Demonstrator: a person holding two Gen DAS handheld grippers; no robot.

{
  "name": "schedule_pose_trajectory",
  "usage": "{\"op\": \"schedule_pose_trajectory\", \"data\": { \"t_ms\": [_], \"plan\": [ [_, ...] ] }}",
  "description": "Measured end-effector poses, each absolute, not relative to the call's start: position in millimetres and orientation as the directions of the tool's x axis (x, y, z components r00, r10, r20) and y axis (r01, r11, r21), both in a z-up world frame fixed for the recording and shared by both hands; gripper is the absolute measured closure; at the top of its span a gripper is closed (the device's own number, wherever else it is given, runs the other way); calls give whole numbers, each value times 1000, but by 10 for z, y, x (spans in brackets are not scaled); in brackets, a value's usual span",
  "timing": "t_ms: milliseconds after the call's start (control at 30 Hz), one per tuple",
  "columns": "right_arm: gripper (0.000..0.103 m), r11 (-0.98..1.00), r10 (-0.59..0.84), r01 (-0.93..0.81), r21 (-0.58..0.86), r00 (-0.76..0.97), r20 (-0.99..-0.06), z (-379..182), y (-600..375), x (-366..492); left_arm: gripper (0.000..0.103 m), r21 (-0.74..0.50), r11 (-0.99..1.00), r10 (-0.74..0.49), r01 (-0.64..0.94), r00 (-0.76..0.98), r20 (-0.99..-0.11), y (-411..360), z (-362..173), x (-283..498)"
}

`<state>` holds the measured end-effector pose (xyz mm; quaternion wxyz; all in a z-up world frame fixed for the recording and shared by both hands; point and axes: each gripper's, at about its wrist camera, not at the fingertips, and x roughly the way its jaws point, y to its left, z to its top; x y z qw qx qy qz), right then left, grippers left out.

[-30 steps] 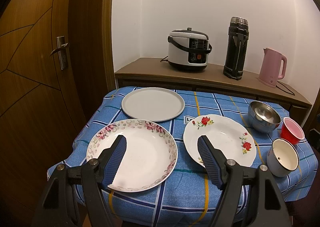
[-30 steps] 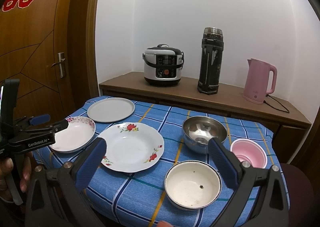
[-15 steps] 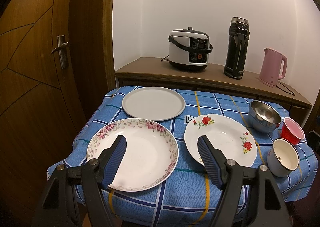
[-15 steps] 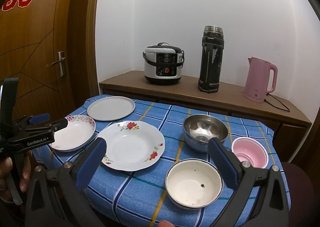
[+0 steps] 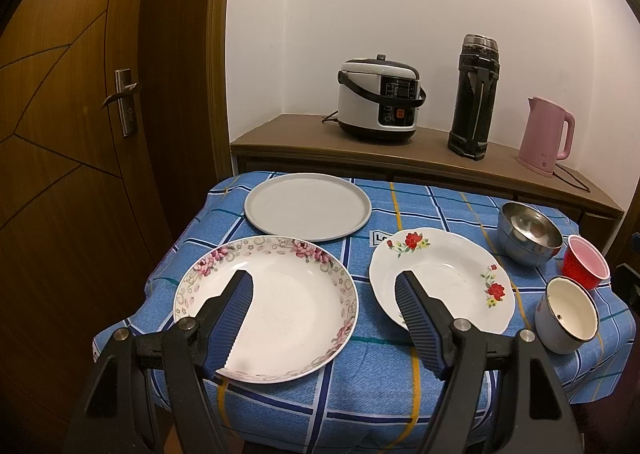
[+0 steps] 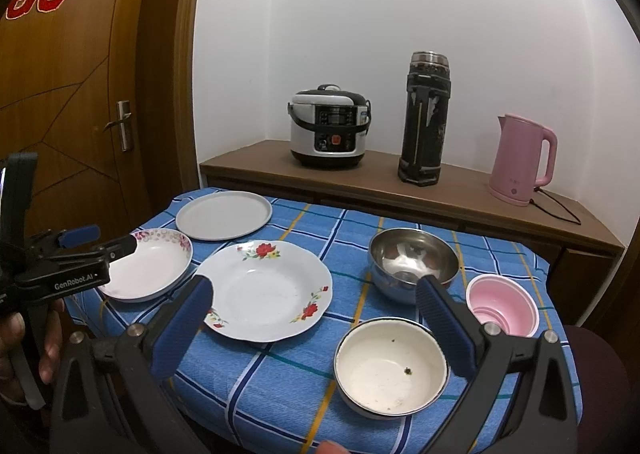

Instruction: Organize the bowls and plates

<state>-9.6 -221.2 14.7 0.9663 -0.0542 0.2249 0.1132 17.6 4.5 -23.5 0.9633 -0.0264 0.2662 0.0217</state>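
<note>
On the blue checked tablecloth (image 5: 420, 205) lie a flat grey plate (image 5: 307, 206) (image 6: 224, 215) at the back left, a pink-flowered deep plate (image 5: 288, 306) (image 6: 156, 266) at the front left, and a red-flowered plate (image 5: 444, 274) (image 6: 264, 290) in the middle. To the right stand a steel bowl (image 5: 528, 234) (image 6: 412, 258), a pink cup (image 5: 586, 262) (image 6: 502, 306) and a white enamel bowl (image 5: 568, 314) (image 6: 390, 368). My left gripper (image 5: 324, 280) hovers open over the pink-flowered plate's near side. Open too, my right gripper (image 6: 314, 286) hangs over the front of the table between the red-flowered plate and the enamel bowl.
A wooden sideboard (image 6: 460, 193) behind the table carries a rice cooker (image 6: 329, 125), a black thermos (image 6: 426, 117) and a pink kettle (image 6: 522, 159). A wooden door (image 5: 72, 133) stands at the left. A hand (image 6: 24, 346) holds the left gripper.
Both views have barely shifted; the grippers drift very slightly and stay open. No dish has moved.
</note>
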Motion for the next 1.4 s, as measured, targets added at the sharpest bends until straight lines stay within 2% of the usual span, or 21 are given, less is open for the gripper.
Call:
{"op": "schedule_pose_trajectory", "data": {
  "t_ms": [300, 400, 633, 1033, 1133, 1233, 1400],
  "plan": [
    [0, 968, 200, -246, -47, 869, -452, 136, -2193, -74, 28, -45, 997, 26, -58, 856, -516, 82, -273, 190],
    [0, 958, 245, -287, -22, 851, -465, 125, -2111, -5, 28, -43, 997, 29, -60, 855, -517, 108, -293, 203],
    [1, 928, 306, -370, -30, 808, -504, 28, -1752, 262, 28, -31, 990, 100, -137, 843, -529, 400, -386, 261],
    [31, 847, 405, -531, -22, 671, -621, -290, -890, 872, 28, -55, 964, 174, -259, 776, -607, 1124, -628, 412],
    [35, 832, 417, -555, -15, 643, -643, -391, -703, 1029, 28, -72, 958, 173, -278, 760, -627, 1251, -697, 430],
    [45, 824, 423, -566, 5, 610, -670, -495, -574, 1166, 28, -86, 955, 164, -284, 747, -644, 1319, -745, 462],
    [55, 820, 404, -572, 7, 570, -715, -625, -432, 1325, 28, -120, 958, 119, -259, 743, -659, 1368, -803, 537]
  ]
}}
